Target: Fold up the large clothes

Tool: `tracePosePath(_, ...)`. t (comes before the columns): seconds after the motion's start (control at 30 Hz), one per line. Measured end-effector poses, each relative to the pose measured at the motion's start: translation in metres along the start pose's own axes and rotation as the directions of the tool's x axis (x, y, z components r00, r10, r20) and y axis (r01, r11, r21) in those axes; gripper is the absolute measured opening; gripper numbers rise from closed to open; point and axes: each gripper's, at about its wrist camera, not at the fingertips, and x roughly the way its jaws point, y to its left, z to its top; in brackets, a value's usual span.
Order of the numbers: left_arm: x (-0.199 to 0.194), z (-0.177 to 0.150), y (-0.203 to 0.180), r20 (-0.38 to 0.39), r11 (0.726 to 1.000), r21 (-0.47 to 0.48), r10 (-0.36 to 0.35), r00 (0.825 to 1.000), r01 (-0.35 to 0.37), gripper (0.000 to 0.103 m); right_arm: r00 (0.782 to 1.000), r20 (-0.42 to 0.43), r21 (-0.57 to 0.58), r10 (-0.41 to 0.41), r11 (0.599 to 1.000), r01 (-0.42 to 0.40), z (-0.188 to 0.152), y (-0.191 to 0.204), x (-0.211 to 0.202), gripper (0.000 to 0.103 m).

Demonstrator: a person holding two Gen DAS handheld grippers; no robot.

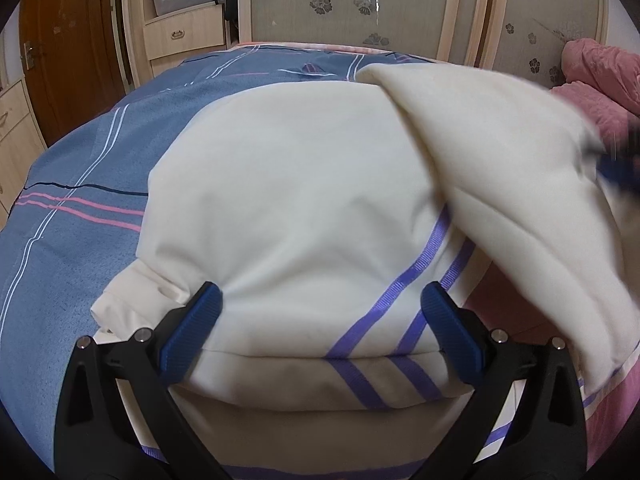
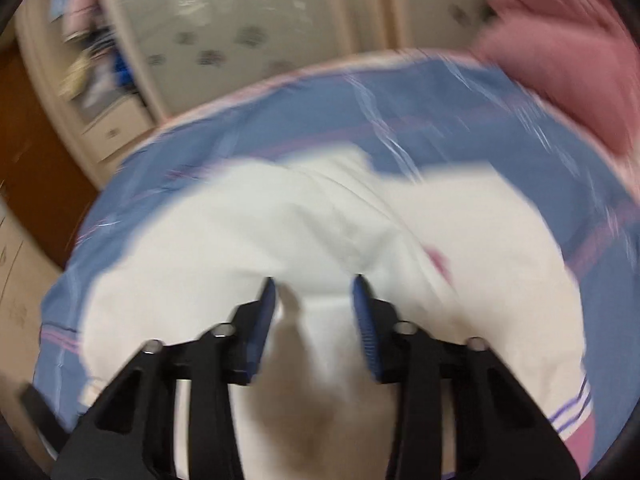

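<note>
A large cream-white garment (image 1: 296, 184) with purple stripes lies on the blue striped bed sheet (image 1: 80, 168). My left gripper (image 1: 320, 304) is open, its blue pads either side of the garment's folded near edge, holding nothing. At the right of the left wrist view a cream flap (image 1: 500, 168) is lifted and blurred, with the right gripper's blue tip (image 1: 620, 168) at its edge. In the right wrist view, which is motion-blurred, my right gripper (image 2: 316, 292) stands with its jaws apart over the white garment (image 2: 280, 232); cloth sits between the pads, and whether it is gripped is unclear.
A pink quilt (image 1: 600, 76) is piled at the bed's far right. Wardrobe doors with flower patterns (image 1: 360, 8) stand behind the bed. A wooden door (image 1: 68, 40) and drawers (image 1: 184, 36) are at the far left.
</note>
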Motion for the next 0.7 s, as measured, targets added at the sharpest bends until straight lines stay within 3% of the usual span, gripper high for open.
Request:
tracePosePath(0.07,0.0,0.0,-0.002,-0.004,1.0,0.01,-0.002,1.0,0.002,0.101,1.0,0.014,0.014,-0.004,1.0,0.004,-0.023,-0.019,0.015,0.03)
tracePosePath(0.13,0.001,-0.001,-0.004,-0.005,1.0,0.019,0.007,1.0,-0.007,0.101,0.994,0.113,-0.061,0.0,0.998,0.007,-0.041,-0.012,0.018,0.03)
tracePosePath(0.27,0.0,-0.002,-0.002,0.005,1.0,0.011,0.007,1.0,-0.007,0.101,0.973,0.189,-0.201,-0.132,0.965,0.17,-0.058,0.021,0.011,0.036)
tracePosePath(0.33,-0.002,-0.002,-0.001,0.011,1.0,0.001,0.0,1.0,0.0,0.101,0.975,0.184,-0.224,-0.124,0.961,0.164,-0.062,0.025,0.0,0.049)
tracePosePath(0.4,-0.001,-0.002,0.0,0.012,1.0,-0.001,0.0,1.0,0.0,0.101,0.983,0.184,-0.229,-0.024,0.971,0.066,-0.063,0.024,-0.016,0.084)
tracePosePath(0.47,-0.001,-0.001,-0.001,0.011,1.0,0.004,0.006,1.0,-0.006,0.101,0.978,0.21,-0.237,0.009,0.97,0.042,-0.073,0.023,-0.03,0.086)
tracePosePath(0.57,-0.001,-0.001,-0.002,0.009,1.0,0.006,0.008,1.0,-0.008,0.101,0.987,0.152,-0.317,-0.055,0.943,0.101,-0.089,0.025,-0.011,0.083)
tracePosePath(0.7,0.001,-0.002,-0.006,0.006,0.999,0.023,0.025,1.0,-0.025,0.101,0.986,0.141,-0.348,-0.089,0.928,0.134,-0.096,0.024,0.009,0.083)
